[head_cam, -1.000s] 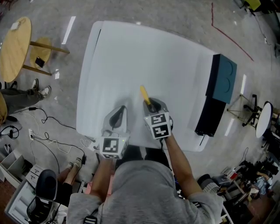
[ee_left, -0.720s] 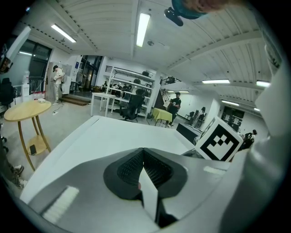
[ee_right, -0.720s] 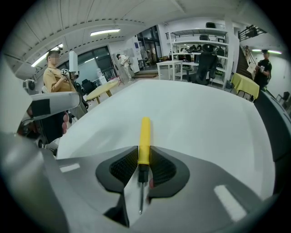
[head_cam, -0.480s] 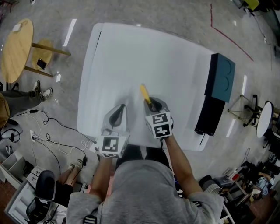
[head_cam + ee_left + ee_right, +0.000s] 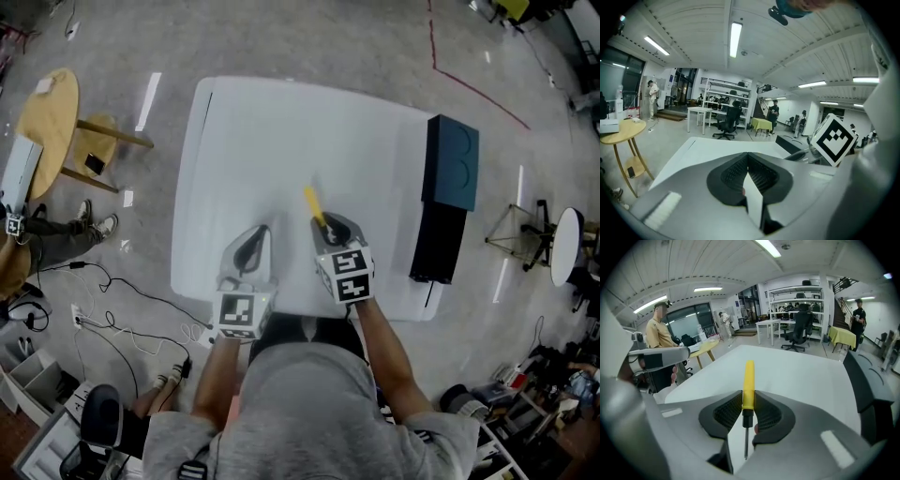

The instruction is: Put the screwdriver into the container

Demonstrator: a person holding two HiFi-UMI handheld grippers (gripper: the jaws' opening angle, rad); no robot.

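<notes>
Right gripper view: right gripper (image 5: 748,401), jaws just closing in, pinches the screwdriver (image 5: 748,380) handle for carrying. Spare left gripper (image 5: 747,164): jaws together, empty.

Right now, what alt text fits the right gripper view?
The right gripper, its jaws having just been closing, grips a yellow-handled screwdriver by the handle, which points ahead over a white table. A dark container sits at the table's right edge.

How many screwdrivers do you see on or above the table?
1. The screwdriver, yellow-handled, is clamped in the right claw above the white table. No other shows; the arms may hide some.
</notes>
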